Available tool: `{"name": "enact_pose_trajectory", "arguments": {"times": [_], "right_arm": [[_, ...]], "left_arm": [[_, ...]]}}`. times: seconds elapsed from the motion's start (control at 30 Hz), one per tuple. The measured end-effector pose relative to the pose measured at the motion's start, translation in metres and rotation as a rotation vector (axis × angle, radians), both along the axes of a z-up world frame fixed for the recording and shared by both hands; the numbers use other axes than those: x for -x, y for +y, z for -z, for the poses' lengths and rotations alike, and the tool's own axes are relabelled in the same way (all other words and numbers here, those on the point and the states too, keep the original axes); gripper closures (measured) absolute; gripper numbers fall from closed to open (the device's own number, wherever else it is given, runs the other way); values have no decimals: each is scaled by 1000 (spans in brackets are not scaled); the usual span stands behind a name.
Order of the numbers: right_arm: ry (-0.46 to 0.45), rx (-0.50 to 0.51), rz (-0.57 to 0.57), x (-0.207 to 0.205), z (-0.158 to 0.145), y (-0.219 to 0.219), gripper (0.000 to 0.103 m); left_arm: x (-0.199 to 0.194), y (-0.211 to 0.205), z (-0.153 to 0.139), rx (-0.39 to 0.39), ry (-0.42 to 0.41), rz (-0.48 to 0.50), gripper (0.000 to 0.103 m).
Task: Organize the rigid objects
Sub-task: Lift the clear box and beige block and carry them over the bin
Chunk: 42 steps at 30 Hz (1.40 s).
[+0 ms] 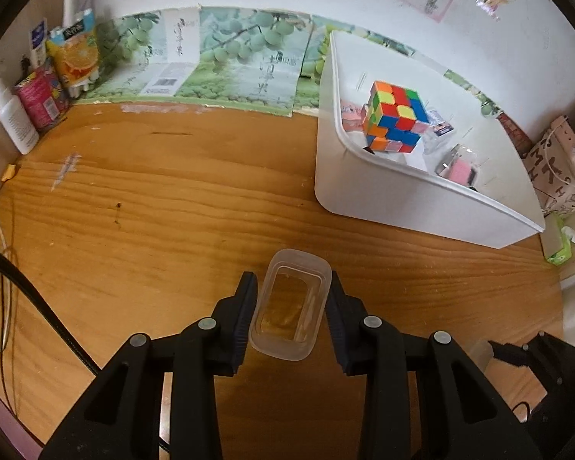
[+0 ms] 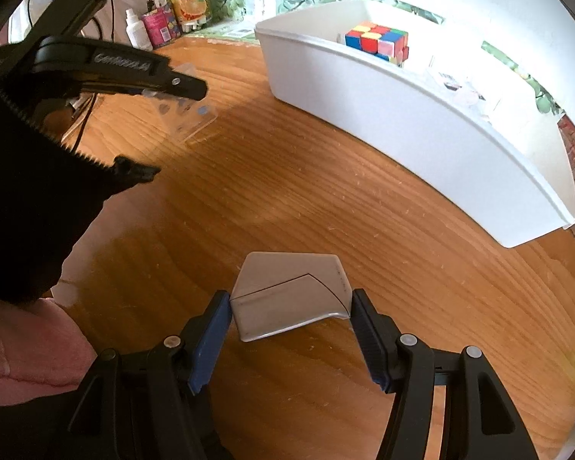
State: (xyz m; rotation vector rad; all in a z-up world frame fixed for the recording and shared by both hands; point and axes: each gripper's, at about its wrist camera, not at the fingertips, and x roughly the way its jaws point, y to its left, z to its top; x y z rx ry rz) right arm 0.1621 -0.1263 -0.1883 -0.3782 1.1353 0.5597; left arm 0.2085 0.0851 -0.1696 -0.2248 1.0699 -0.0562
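Observation:
My left gripper is shut on a clear plastic box, open side toward the camera, held over the wooden table. The left gripper also shows in the right wrist view, with the clear box below its finger. My right gripper is shut on a silver-grey case just above the table. A white bin stands at the far right and holds a colourful puzzle cube and small clear cases. The bin and cube also show in the right wrist view.
Bottles and a juice carton stand at the far left corner against a green printed cardboard backdrop. Cables run along the left edge. A patterned bag and a green tissue pack sit right of the bin.

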Motion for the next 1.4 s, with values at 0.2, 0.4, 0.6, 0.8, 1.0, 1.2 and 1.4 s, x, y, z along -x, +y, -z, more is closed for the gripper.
{"name": "enact_pose_trajectory", "arguments": {"times": [0.2, 0.4, 0.6, 0.8, 1.0, 1.2, 1.4], "right_arm": [[-49, -22, -6, 11, -17, 4, 40], [-97, -55, -35, 12, -41, 11, 40], [-146, -113, -55, 0, -62, 23, 40], [-203, -155, -83, -20, -86, 31, 40], [-255, -211, -45, -45, -102, 20, 40], [-372, -263, 56, -64, -108, -5, 40], [-479, -296, 156, -79, -105, -27, 40]], "left_arm": [[21, 6, -19, 1, -40, 1, 65], [32, 11, -42, 31, -89, -29, 65], [34, 12, -67, 23, -150, -42, 65], [25, 11, -96, 14, -229, -63, 65], [14, 7, -116, 9, -312, -91, 65], [-2, 0, -124, 51, -390, -137, 65], [-28, -20, -127, 53, -406, -102, 65]]}}
